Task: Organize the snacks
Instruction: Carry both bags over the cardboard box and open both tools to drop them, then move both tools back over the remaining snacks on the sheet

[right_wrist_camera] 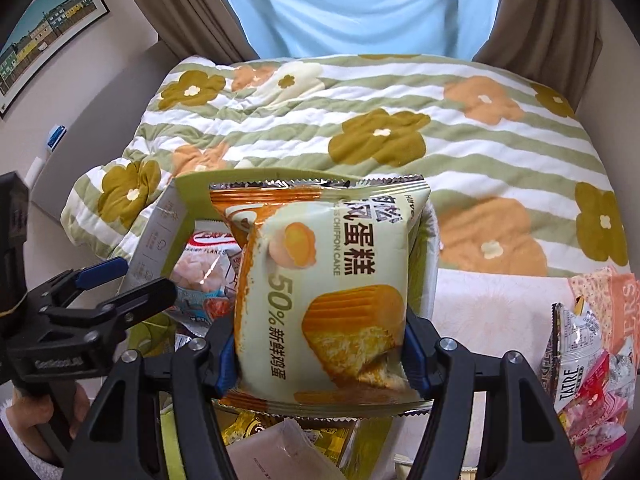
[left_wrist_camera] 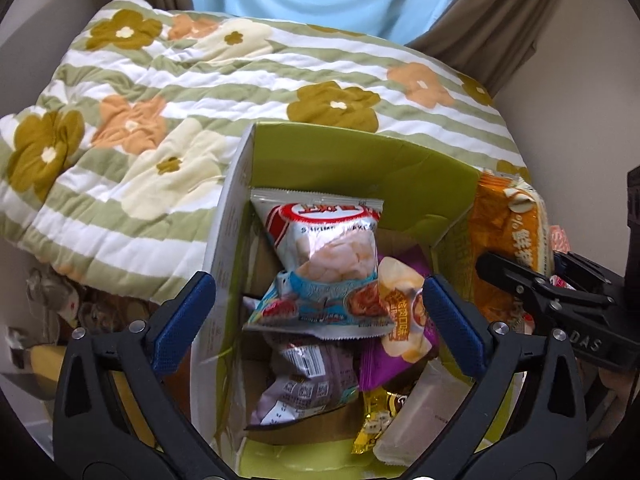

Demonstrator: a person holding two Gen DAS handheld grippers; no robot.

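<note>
A green cardboard box [left_wrist_camera: 360,160] holds several snack packets. On top lies a silver, red and blue shrimp-flakes packet [left_wrist_camera: 328,264]; under it are a purple packet [left_wrist_camera: 400,320] and a yellow one [left_wrist_camera: 376,412]. My left gripper [left_wrist_camera: 318,280] hangs open over the box, its blue pads [left_wrist_camera: 184,320] wide apart and touching nothing. My right gripper [right_wrist_camera: 316,332] is shut on an orange and cream chiffon cake packet [right_wrist_camera: 324,292], held upright over the right side of the box [right_wrist_camera: 192,196]. The left wrist view shows that cake packet [left_wrist_camera: 508,224] and the right gripper [left_wrist_camera: 524,264] at its right.
A flowered, green-striped quilt [right_wrist_camera: 440,120] lies beyond the box, and a person in a light-blue top stands behind it. Several loose snack packets [right_wrist_camera: 588,368] are piled at the right on a pale cloth. A hand [right_wrist_camera: 24,412] holds the left gripper [right_wrist_camera: 144,276].
</note>
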